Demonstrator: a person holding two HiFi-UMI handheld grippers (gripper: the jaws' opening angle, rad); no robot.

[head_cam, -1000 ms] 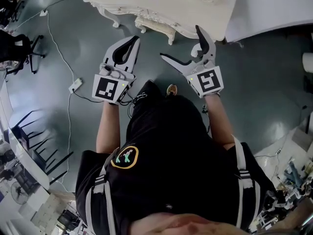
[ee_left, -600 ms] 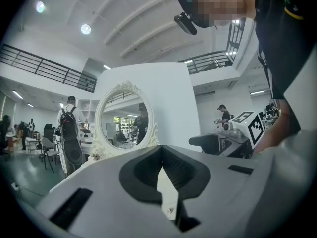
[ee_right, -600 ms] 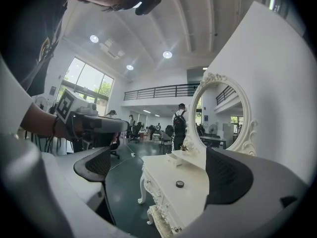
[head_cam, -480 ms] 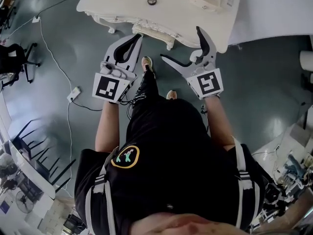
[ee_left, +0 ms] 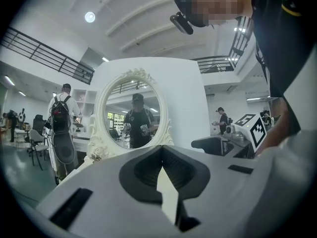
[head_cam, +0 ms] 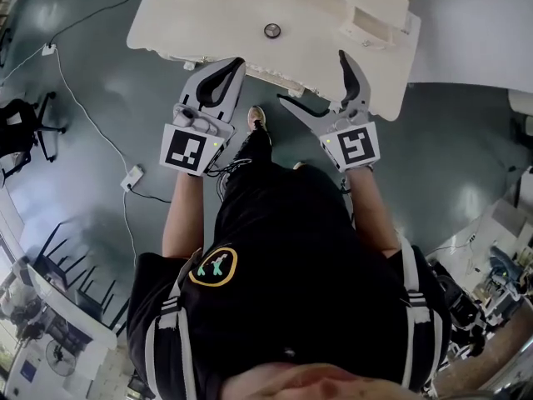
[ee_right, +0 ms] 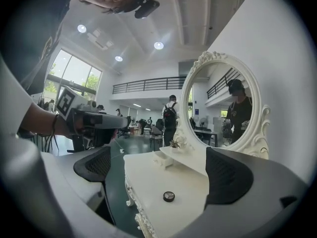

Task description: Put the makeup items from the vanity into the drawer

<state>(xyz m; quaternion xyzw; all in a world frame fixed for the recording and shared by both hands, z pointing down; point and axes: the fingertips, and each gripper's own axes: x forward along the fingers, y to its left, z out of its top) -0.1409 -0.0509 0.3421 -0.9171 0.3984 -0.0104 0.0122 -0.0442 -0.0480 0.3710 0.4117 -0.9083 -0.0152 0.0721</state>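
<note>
Bright, even ceiling lights — strong fisheye warp, dark vignetted corners, near parts soft.

The left gripper (ee_left: 161, 151), jaws pressed together and empty, faces a white-framed oval mirror (ee_left: 132, 114); a backpack-wearing person (ee_left: 60, 125) stands left of the mirror.

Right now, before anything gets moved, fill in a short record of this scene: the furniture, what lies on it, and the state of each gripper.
furniture: white vanity with an oval mirror
item on top: one small round compact
left gripper: shut, holding nothing
right gripper: open, holding nothing, not touching the compact
</note>
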